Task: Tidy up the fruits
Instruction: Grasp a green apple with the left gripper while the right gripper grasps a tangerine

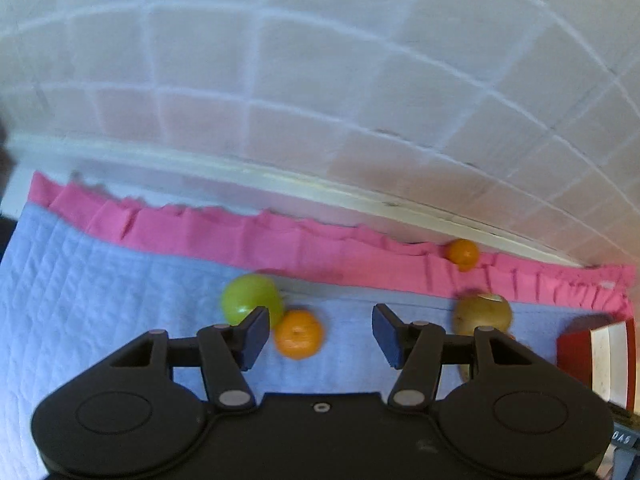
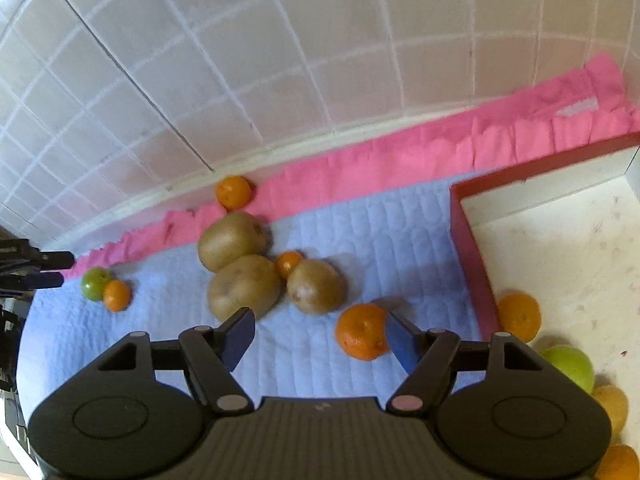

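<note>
Hovering over the pale blue quilted cloth [image 1: 100, 280], the left gripper [image 1: 320, 334] has its jaws apart and empty, with a small round orange mandarin [image 1: 298, 334] touching a green apple [image 1: 250, 298] just behind its left finger. The right gripper [image 2: 320, 340] is also released, grasping nothing; another orange mandarin [image 2: 360, 332] lies against its right finger [image 2: 402, 344], near three brown kiwis [image 2: 244, 286] and the red-walled tray [image 2: 472, 256] that holds more fruit.

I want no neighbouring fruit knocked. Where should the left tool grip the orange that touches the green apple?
Grip the orange across its round middle, from above, pads front and back: the green apple touches its upper-left side. The open left tool already hangs by it.
</note>
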The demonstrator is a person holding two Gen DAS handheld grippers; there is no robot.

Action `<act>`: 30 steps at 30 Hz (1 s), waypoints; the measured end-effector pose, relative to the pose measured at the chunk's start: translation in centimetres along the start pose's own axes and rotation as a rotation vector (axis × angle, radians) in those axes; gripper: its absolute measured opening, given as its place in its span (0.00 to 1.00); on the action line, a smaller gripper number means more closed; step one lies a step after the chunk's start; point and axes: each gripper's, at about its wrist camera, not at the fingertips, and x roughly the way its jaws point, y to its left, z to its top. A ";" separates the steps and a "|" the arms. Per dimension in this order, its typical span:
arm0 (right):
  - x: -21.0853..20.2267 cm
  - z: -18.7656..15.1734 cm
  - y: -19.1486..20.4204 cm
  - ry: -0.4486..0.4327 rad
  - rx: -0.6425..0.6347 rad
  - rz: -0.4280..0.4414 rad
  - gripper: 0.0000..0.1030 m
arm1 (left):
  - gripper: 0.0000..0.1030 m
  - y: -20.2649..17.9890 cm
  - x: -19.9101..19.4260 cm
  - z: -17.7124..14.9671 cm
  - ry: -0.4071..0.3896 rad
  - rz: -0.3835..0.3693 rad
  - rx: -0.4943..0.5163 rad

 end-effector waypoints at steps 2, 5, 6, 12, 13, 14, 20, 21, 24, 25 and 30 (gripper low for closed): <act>0.9 -0.3 -0.1 0.014 0.004 -0.002 0.72 | 0.66 1.1 0.6 0.1 0.009 0.011 -0.023; 2.2 -0.7 -0.3 0.032 -0.001 -0.016 0.71 | 0.66 2.4 1.4 0.2 0.018 0.013 -0.062; 2.5 -0.8 -0.4 0.036 -0.003 -0.023 0.71 | 0.66 2.7 1.7 0.2 0.019 0.016 -0.071; 4.0 -1.5 -0.5 0.046 -0.036 -0.067 0.72 | 0.65 3.9 3.7 0.2 0.037 0.044 -0.100; 4.2 -1.5 -0.5 0.045 -0.044 -0.074 0.72 | 0.65 4.0 4.1 0.2 0.035 0.057 -0.101; 4.3 -1.6 -0.6 0.042 -0.047 -0.077 0.72 | 0.65 4.1 4.4 0.2 0.034 0.061 -0.098; 5.0 -1.9 -1.4 0.049 -0.050 -0.110 0.55 | 0.58 4.6 6.0 0.1 0.049 0.037 -0.116; 5.2 -2.0 -1.5 0.046 -0.049 -0.109 0.54 | 0.57 4.6 6.1 0.1 0.046 0.033 -0.117; 4.9 -2.3 -1.6 0.024 -0.059 -0.115 0.46 | 0.56 4.7 6.2 0.0 0.031 0.027 -0.132; 4.8 -2.3 -1.7 0.015 -0.053 -0.101 0.42 | 0.56 4.7 6.2 -0.1 0.029 0.026 -0.133; 4.1 -2.5 -2.0 -0.007 -0.035 -0.080 0.41 | 0.56 4.8 5.8 -0.3 0.016 0.015 -0.138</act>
